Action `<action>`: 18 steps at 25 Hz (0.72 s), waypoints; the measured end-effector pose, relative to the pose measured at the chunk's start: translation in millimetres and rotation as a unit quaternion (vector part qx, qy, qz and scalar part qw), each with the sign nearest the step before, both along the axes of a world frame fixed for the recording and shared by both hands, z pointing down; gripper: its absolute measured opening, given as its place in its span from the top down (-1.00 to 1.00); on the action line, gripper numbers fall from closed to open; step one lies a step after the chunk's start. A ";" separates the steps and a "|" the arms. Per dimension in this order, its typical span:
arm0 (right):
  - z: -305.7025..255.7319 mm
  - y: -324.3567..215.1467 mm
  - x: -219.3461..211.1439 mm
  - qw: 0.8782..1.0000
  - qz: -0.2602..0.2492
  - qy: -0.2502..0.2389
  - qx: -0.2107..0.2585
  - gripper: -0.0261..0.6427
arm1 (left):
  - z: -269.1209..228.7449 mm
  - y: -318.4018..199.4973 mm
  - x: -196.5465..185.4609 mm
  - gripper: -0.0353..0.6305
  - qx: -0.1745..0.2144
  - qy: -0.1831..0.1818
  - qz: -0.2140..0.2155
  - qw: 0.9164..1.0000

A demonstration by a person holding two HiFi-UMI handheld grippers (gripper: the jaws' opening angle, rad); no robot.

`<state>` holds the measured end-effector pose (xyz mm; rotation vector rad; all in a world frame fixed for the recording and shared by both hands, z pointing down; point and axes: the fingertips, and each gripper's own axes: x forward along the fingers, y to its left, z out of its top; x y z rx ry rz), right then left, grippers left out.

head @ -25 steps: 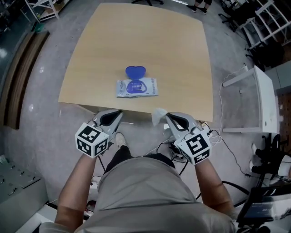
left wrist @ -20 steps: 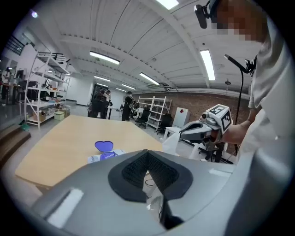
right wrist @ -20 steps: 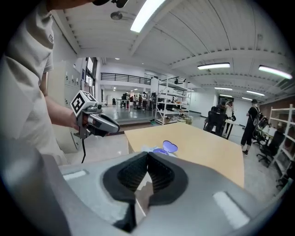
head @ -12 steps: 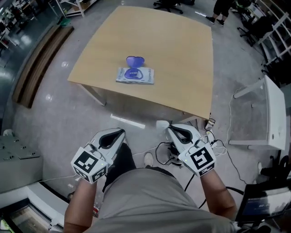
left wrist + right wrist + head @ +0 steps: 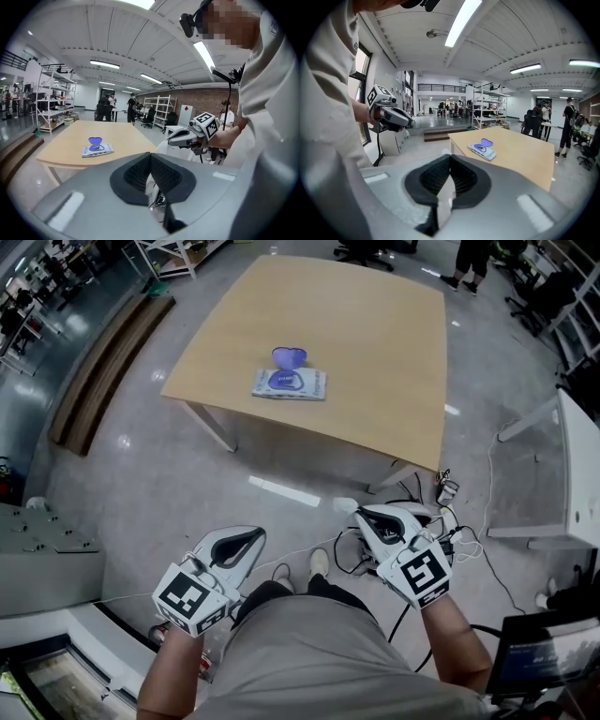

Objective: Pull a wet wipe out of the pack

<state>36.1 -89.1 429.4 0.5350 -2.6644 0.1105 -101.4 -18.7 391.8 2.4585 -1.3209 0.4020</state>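
Observation:
The wet wipe pack (image 5: 289, 383) lies on the wooden table (image 5: 375, 352), far ahead of me, with its blue lid (image 5: 289, 356) flipped open. In the left gripper view the pack (image 5: 97, 149) is small and distant; the right gripper view also has the pack (image 5: 482, 150) well away. My right gripper (image 5: 361, 513) is shut on a white wet wipe (image 5: 344, 505), held over the floor away from the table. The wipe (image 5: 444, 202) hangs down between the closed jaws. My left gripper (image 5: 248, 537) is shut with nothing in it, its jaws pressed together (image 5: 150, 157).
Cables (image 5: 441, 521) lie on the floor by the table's near right leg. A white frame (image 5: 553, 474) stands at the right and a low wooden platform (image 5: 103, 371) at the left. Shelving and office chairs stand beyond the table, with people far off.
I have stepped back from the table: the table and pack moved up and shrank in the head view. Both grippers stayed shut, the right one still holding the wipe.

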 end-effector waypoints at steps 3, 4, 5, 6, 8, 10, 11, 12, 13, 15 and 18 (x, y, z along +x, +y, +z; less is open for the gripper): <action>-3.3 18.1 -0.5 1.000 0.001 -0.003 0.002 0.91 | -1.7 15.2 7.3 0.88 0.007 0.001 0.011 1.000; -4.4 24.8 -0.5 1.000 0.001 -0.001 0.005 0.91 | -2.4 20.6 9.6 0.88 0.009 0.002 0.014 1.000; -6.1 31.7 -0.7 1.000 0.002 0.000 0.007 0.91 | -3.8 26.3 11.7 0.88 0.011 0.004 0.016 1.000; -8.4 38.9 -1.5 1.000 0.003 0.000 0.009 0.91 | -6.1 32.5 13.3 0.88 0.013 0.007 0.017 1.000; -14.5 55.0 -4.5 1.000 0.002 0.000 0.015 0.91 | -12.2 48.2 14.8 0.88 0.017 0.011 0.019 1.000; -20.9 72.9 -8.1 1.000 0.000 0.000 0.023 0.91 | -16.0 67.5 14.5 0.88 0.025 0.015 0.025 0.999; -23.9 83.1 -9.8 1.000 0.001 -0.001 0.025 0.91 | -17.7 78.1 14.2 0.88 0.027 0.019 0.027 0.999; -26.5 94.4 -11.2 1.000 0.002 -0.002 0.026 0.91 | -20.0 89.4 14.0 0.88 0.029 0.025 0.028 0.999; -28.8 106.3 -12.4 1.000 0.003 -0.003 0.027 0.91 | -23.1 101.2 13.8 0.88 0.029 0.033 0.027 0.999; -33.1 129.7 -15.4 1.000 0.005 -0.004 0.028 0.91 | -29.4 124.0 13.1 0.88 0.030 0.050 0.026 0.998; -40.2 163.4 -19.3 0.999 0.014 -0.010 0.028 0.91 | -33.0 156.4 12.0 0.88 0.036 0.052 0.034 0.997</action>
